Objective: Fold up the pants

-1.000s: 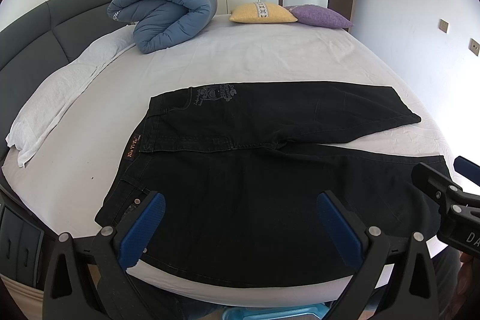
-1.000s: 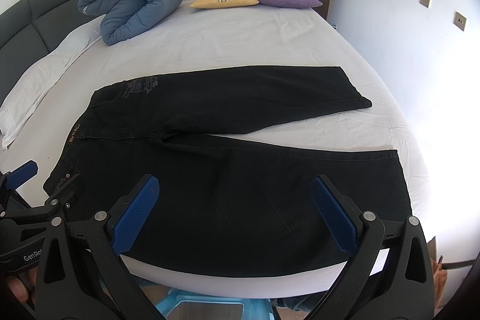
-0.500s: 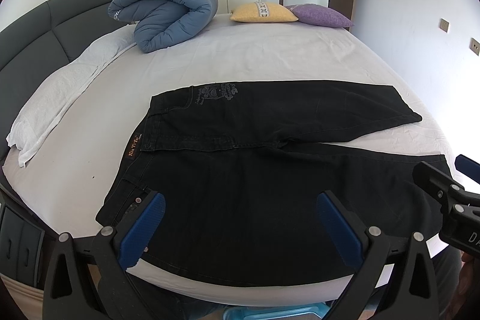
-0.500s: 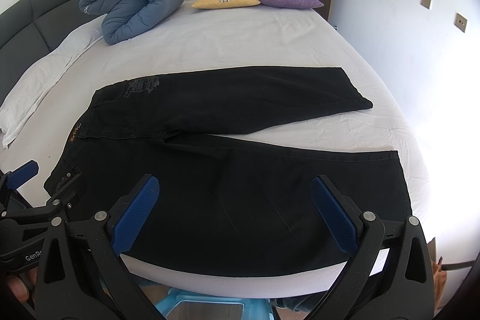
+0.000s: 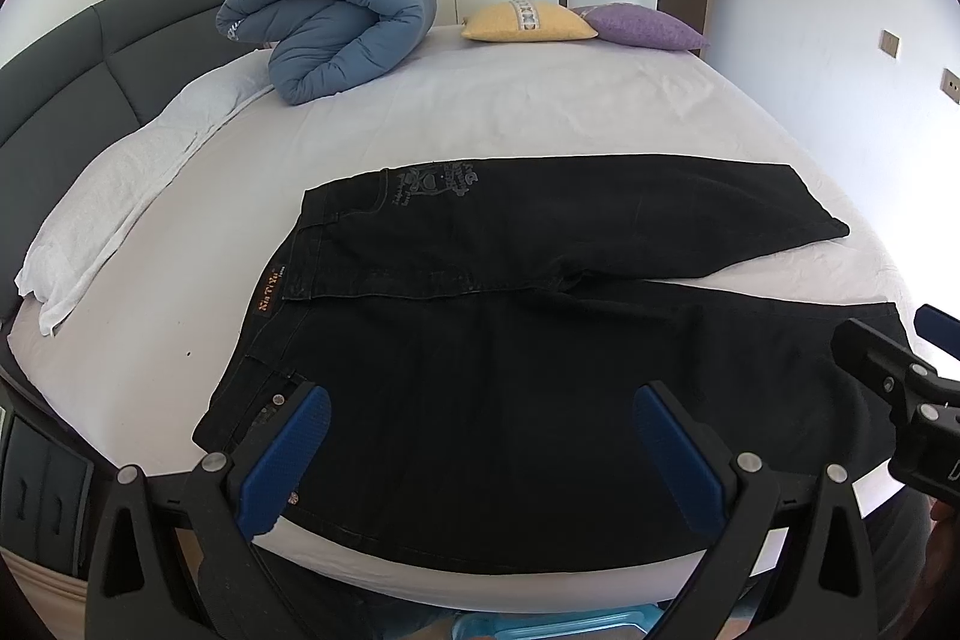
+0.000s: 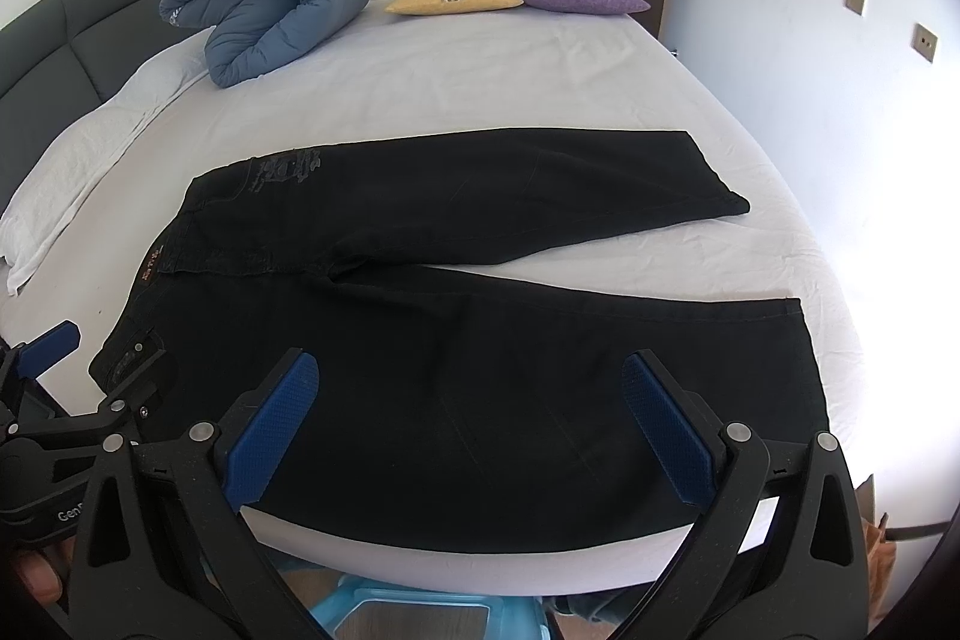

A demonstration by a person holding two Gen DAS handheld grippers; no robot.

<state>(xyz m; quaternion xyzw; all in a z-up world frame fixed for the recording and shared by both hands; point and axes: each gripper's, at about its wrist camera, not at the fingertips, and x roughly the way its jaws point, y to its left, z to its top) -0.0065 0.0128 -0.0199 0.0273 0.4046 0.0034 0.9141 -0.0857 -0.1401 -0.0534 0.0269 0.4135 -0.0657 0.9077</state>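
Nothing has shifted: both the left gripper (image 5: 480, 451) and right gripper (image 6: 471, 421) hover spread wide above flat black denim pants (image 5: 540, 340) (legs splayed) on the smooth white bed (image 5: 510, 106).

Left tool (image 5: 480, 460): black speckled plastic frame, two triangular cut-out arms, round silver screws at the joints, blue cross-hatched pads (image 5: 282, 466) on the inner faces of both fingers. Right tool (image 6: 471, 430): identical build and blue textured pads (image 6: 669, 427). Partial white lettering "Gen" marks the left tool's body as seen from the right wrist.
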